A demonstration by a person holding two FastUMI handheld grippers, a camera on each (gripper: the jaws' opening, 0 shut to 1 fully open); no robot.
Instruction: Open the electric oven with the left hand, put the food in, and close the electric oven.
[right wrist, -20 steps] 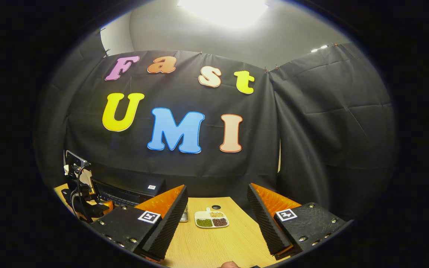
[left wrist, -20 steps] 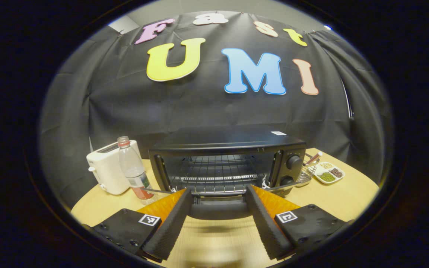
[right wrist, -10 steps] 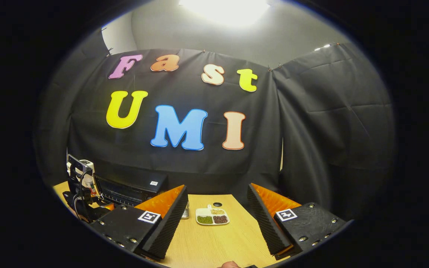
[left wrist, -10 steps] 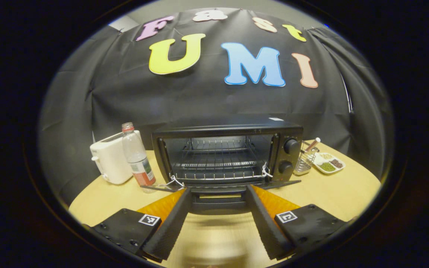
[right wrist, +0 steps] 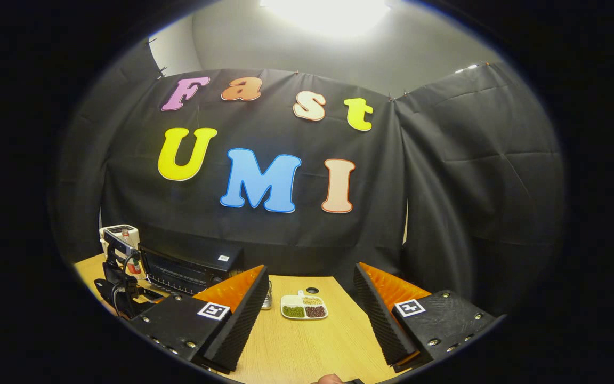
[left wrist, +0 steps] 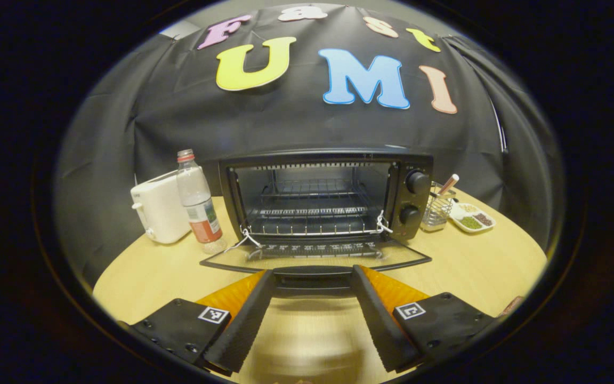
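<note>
The black electric oven stands at the back of the wooden table, its glass door swung down nearly flat, wire racks bare inside. My left gripper is open, and the door's handle lies between its fingertips. A white sectioned dish of green, brown and pale grains sits ahead of my right gripper, which hangs open and holds nothing above the table. The right gripper view has the oven at far left, with the other gripper in front of it.
Left of the oven are a white toaster and a plastic bottle. A wire basket with a utensil stands right of the oven, the sectioned dish beyond it. A small dark disc lies behind the dish.
The oven door has swung down from part open to nearly flat as my left gripper moved down and back with the handle. My right gripper shifted only slightly.
</note>
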